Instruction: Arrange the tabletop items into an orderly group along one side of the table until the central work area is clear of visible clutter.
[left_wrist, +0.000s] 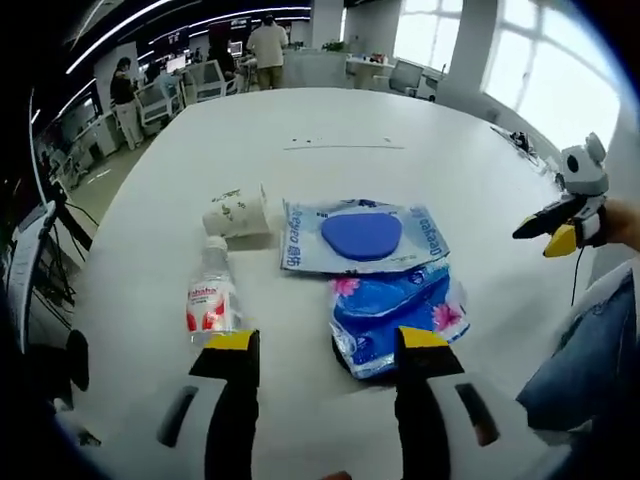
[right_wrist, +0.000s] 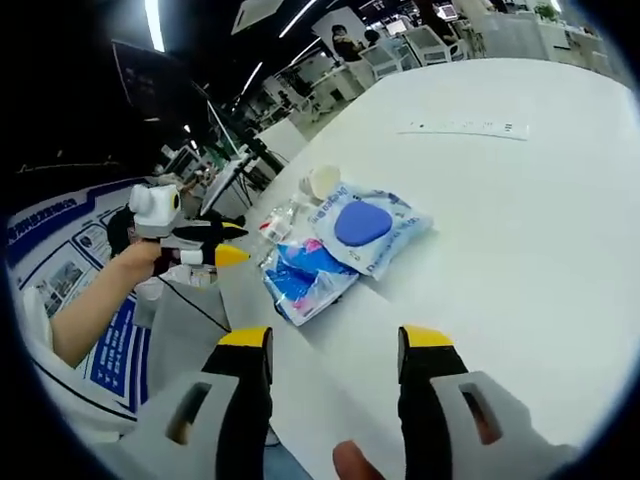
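On the white table (left_wrist: 350, 120) lie several items close together. A clear water bottle (left_wrist: 212, 290) with a red label lies on its side beside a paper cup (left_wrist: 236, 212), also on its side. A pale blue packet with a dark blue oval (left_wrist: 362, 236) lies flat, and a bright blue flowered tissue pack (left_wrist: 398, 315) sits just before it. My left gripper (left_wrist: 327, 342) is open, its yellow-tipped jaws just short of the bottle and tissue pack. My right gripper (right_wrist: 337, 340) is open over bare table; it also appears at the far right (left_wrist: 560, 228). The same group shows in the right gripper view: packet (right_wrist: 365, 226), tissue pack (right_wrist: 303, 275), cup (right_wrist: 322, 181).
A thin ruler-like strip (left_wrist: 345, 146) lies further across the table, also seen as the strip (right_wrist: 465, 128). The left gripper (right_wrist: 200, 240), held in a hand, hangs beyond the table edge. Office chairs, desks and people (left_wrist: 268, 45) stand past the far end.
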